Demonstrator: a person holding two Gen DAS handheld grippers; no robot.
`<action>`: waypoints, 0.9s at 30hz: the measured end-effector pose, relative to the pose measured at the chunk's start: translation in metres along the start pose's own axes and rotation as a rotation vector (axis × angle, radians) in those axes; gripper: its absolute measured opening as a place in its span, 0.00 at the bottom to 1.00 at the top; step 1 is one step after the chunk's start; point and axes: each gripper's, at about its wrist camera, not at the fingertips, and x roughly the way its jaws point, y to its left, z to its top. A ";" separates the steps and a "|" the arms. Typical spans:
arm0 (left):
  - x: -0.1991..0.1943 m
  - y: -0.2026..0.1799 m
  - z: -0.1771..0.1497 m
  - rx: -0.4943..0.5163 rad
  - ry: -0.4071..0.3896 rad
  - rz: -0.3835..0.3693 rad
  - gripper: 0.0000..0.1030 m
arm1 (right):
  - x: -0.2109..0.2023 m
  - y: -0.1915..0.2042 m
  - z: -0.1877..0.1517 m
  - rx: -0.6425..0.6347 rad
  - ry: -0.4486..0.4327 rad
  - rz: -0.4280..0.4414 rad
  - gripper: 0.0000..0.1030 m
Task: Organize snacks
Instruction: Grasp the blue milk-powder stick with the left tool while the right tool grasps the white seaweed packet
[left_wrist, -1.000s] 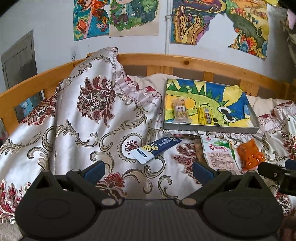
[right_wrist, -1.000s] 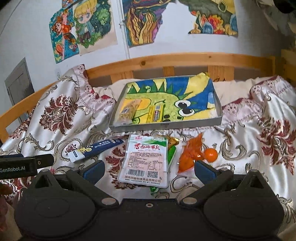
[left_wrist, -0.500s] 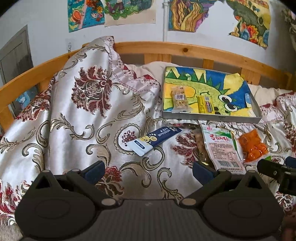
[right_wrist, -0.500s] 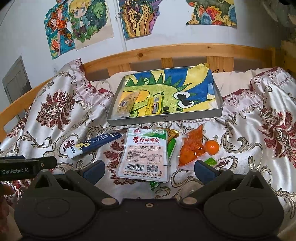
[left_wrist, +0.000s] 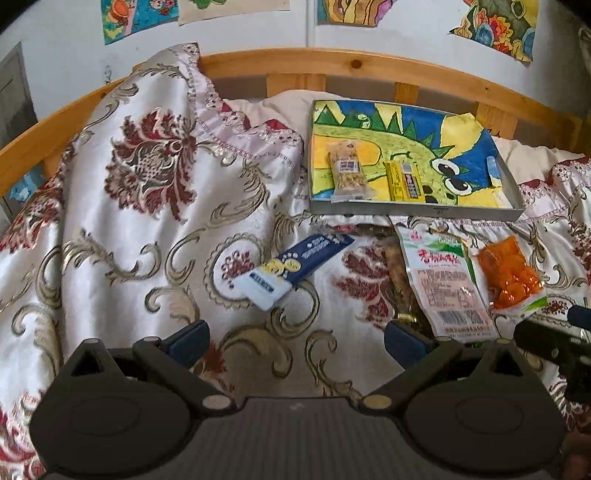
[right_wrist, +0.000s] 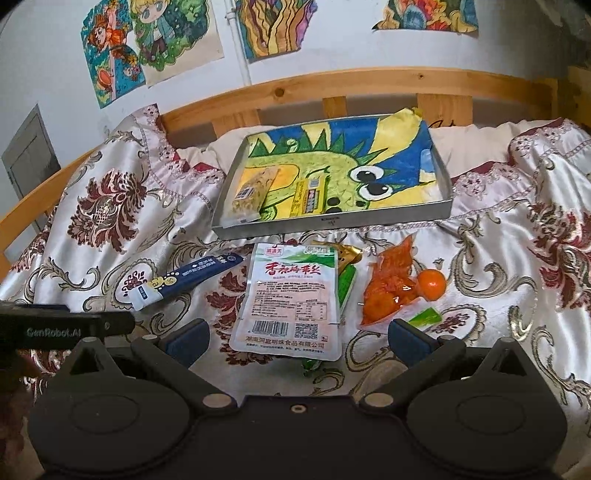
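Observation:
A grey tray (left_wrist: 413, 213) (right_wrist: 332, 221) lined with a dinosaur drawing lies at the back of the bed. It holds a clear nut bar (left_wrist: 347, 171) (right_wrist: 251, 194) and a yellow bar (left_wrist: 404, 181) (right_wrist: 314, 194). In front of it lie a blue-and-white stick pack (left_wrist: 295, 267) (right_wrist: 184, 280), a white pouch with red lettering (left_wrist: 443, 288) (right_wrist: 291, 299), an orange snack bag (left_wrist: 508, 277) (right_wrist: 391, 286) and a small orange ball (right_wrist: 431, 283). My left gripper (left_wrist: 295, 338) hovers open just short of the blue pack. My right gripper (right_wrist: 297, 338) hovers open over the white pouch's near edge.
A patterned satin quilt (left_wrist: 147, 184) covers the bed and bunches high on the left. A wooden bed rail (right_wrist: 369, 85) runs behind the tray. Green wrappers (right_wrist: 424, 316) peek out beside and under the pouch. The other gripper's body (right_wrist: 62, 326) shows at the left edge.
Both grippers have moved forward and tilted down toward the snacks, which now sit closer and larger in view. Neither has taken hold of anything.

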 end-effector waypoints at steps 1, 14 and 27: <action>0.003 0.001 0.003 0.005 -0.007 -0.006 1.00 | 0.002 0.000 0.001 -0.003 0.006 0.006 0.99; 0.082 0.002 0.046 0.143 -0.059 -0.162 0.99 | 0.066 -0.005 0.032 -0.024 0.095 0.168 0.99; 0.136 -0.018 0.050 0.378 -0.027 -0.215 0.99 | 0.117 -0.005 0.032 -0.020 0.140 0.145 0.99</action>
